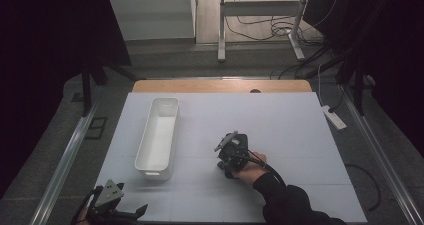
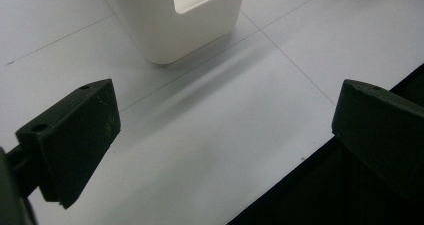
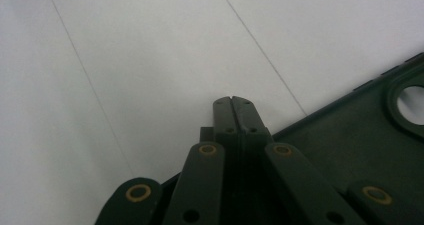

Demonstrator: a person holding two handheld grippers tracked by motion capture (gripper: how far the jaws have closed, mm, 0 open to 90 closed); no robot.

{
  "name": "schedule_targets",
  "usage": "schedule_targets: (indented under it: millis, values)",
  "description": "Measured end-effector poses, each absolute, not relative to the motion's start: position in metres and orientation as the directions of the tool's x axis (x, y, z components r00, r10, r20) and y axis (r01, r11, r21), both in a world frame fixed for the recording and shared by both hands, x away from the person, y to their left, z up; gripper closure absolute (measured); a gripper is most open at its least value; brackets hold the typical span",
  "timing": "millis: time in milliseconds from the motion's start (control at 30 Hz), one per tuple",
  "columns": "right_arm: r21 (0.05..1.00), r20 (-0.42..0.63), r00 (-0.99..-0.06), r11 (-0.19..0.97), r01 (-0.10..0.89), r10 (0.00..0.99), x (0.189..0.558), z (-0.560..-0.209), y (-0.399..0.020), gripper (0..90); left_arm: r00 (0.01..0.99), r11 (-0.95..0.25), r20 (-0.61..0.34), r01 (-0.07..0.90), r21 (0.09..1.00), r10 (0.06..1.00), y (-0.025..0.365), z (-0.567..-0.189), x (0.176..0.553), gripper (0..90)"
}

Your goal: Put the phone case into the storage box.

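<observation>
The right gripper (image 1: 226, 171), jaws pressed together on nothing, is held low over the white worktop (image 1: 280, 130), while the left gripper (image 1: 141, 211), jaws apart, is aimed at the white bin (image 1: 158, 137), seemingly ready to grasp it.

The long white bin (image 1: 158, 137) looks like smooth plastic with a soft satin sheen, its end wall (image 2: 175, 20) plain and unmarked. The table's white mat (image 1: 280, 130) is matt and smooth, ruled with thin grey lines; a strip of light brown wood (image 1: 222, 86) shows at its far edge. Both grippers, left gripper (image 2: 225, 130) and right gripper (image 3: 233, 105), are matt black plastic, the right with brass-coloured rivets.
</observation>
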State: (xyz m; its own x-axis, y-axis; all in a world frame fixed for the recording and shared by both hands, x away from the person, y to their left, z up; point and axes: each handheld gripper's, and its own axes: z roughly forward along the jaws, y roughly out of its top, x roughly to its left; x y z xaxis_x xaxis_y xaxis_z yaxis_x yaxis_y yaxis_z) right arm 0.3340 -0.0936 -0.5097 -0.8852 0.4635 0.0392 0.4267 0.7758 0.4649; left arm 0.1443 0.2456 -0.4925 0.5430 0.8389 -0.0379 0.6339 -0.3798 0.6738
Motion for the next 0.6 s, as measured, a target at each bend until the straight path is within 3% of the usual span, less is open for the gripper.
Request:
schedule_targets:
  millis: [600]
  values:
    - [0.454, 0.054, -0.868, 0.762, 0.462, 0.494, 0.335, -0.508, -0.115, 89.8, 0.548, -0.390, -0.032, 0.634, 0.667, 0.836, 0.244, -0.493, 0.145, 0.1]
